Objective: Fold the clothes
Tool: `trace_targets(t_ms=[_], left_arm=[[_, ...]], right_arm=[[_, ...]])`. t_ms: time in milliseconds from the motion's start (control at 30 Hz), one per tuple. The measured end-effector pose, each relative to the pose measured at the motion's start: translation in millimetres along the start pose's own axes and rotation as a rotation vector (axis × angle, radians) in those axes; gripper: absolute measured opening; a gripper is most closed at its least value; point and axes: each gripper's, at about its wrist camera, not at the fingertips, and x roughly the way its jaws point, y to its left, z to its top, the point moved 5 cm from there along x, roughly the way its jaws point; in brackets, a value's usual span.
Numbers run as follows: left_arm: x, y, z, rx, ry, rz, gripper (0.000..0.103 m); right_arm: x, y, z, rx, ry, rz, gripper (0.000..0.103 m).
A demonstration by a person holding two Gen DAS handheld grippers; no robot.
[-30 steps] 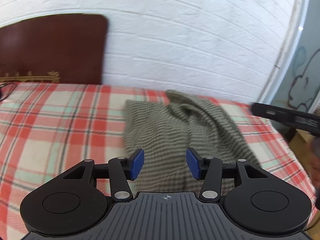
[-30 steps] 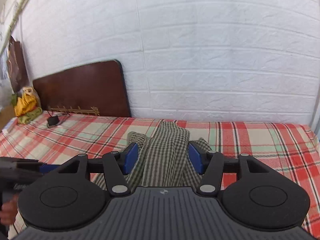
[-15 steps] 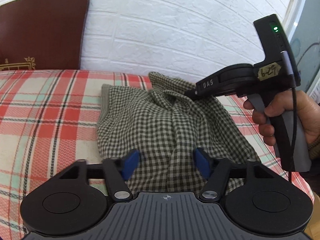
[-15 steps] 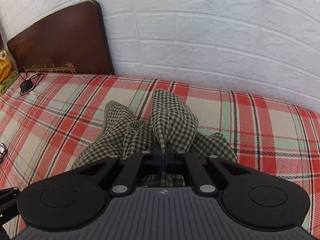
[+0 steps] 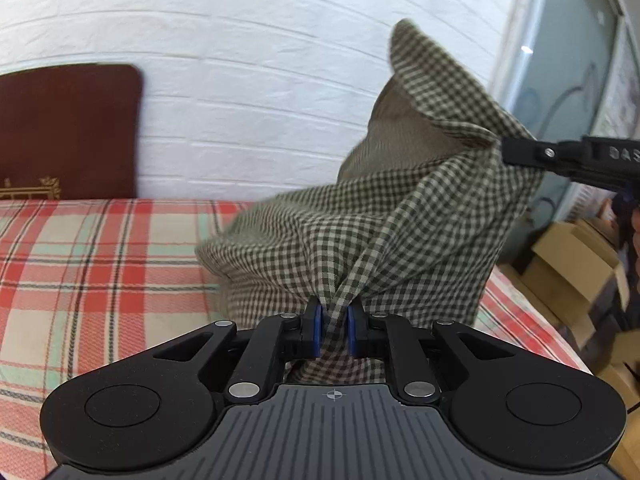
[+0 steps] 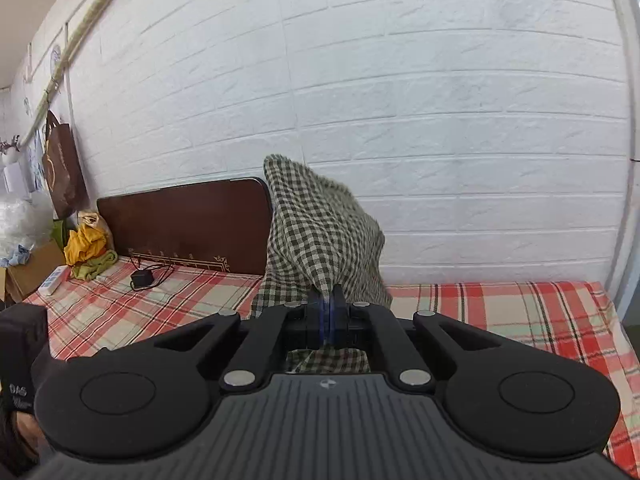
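Left gripper (image 5: 333, 330) pinches the checked garment (image 5: 400, 232); right gripper (image 6: 329, 316) clamps it too, seemingly lifted above the bed (image 5: 100, 248), toward 12 o'clock.

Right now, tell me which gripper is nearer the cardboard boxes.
Right. The right gripper holds the checked cloth out toward the cardboard boxes; the left gripper grips it over the plaid bedspread.

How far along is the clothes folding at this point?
Done: both grasps. The left gripper and right gripper are shut on the checked garment, lifted above the plaid bedcover. In hand: raising it. Left: every fold; no crease shows yet.
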Motion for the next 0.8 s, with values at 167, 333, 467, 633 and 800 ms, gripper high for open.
trace_targets(t_ms=[167, 333, 467, 633, 800], left_arm=[[-2, -32, -48, 0.078, 0.145, -0.091, 0.008], [17, -39, -104, 0.033, 0.323, -0.128, 0.008], [21, -39, -116, 0.031, 0.357, -0.122, 0.01], [7, -29, -111, 0.032, 0.343, -0.116, 0.04], [-28, -9, -80, 0.038, 0.247, -0.035, 0.052]], right_arm=[[-38, -20, -79, 0.115, 0.144, -0.072, 0.003], [-45, -42, -177, 0.3, 0.387, -0.147, 0.003], [-32, -47, -225, 0.359, 0.519, -0.147, 0.003], [-41, -52, -199, 0.292, 0.472, -0.179, 0.025], [-68, -54, -135, 0.147, 0.261, -0.298, 0.048]])
